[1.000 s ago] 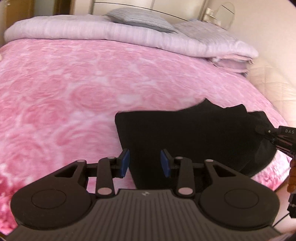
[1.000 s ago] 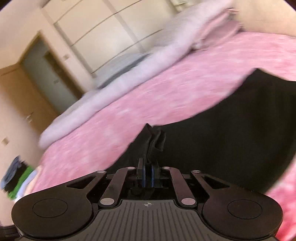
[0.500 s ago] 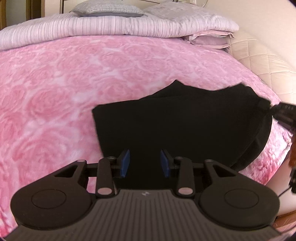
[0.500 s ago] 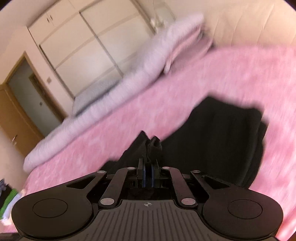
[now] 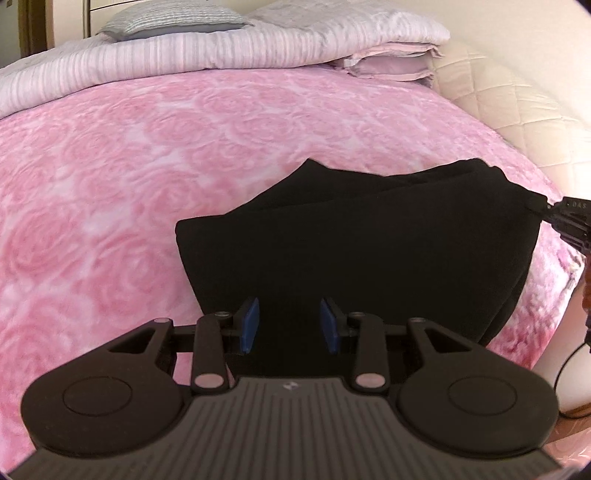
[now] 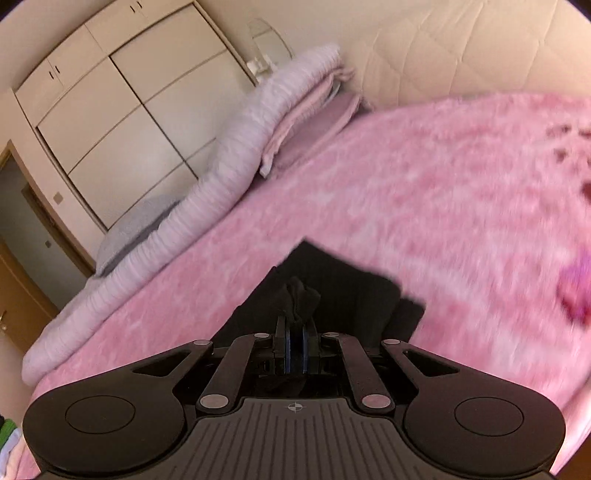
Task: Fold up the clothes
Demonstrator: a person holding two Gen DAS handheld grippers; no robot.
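Here, surface: a bed under a pink rose-patterned blanket, a rolled pale quilt along its far edge.
Room: cream wardrobe, quilted headboard, a brown door at the left edge.
Garment: one, black, folded, lying on the blanket near its edge.
Left gripper: jaws apart with nothing between them, over the garment's near edge.
Right gripper: clamped on a bunched corner of the garment.
Hard to see: right wrist view is blurred; garment folds are lost in the black.
Count: two grippers, one grey pillow.
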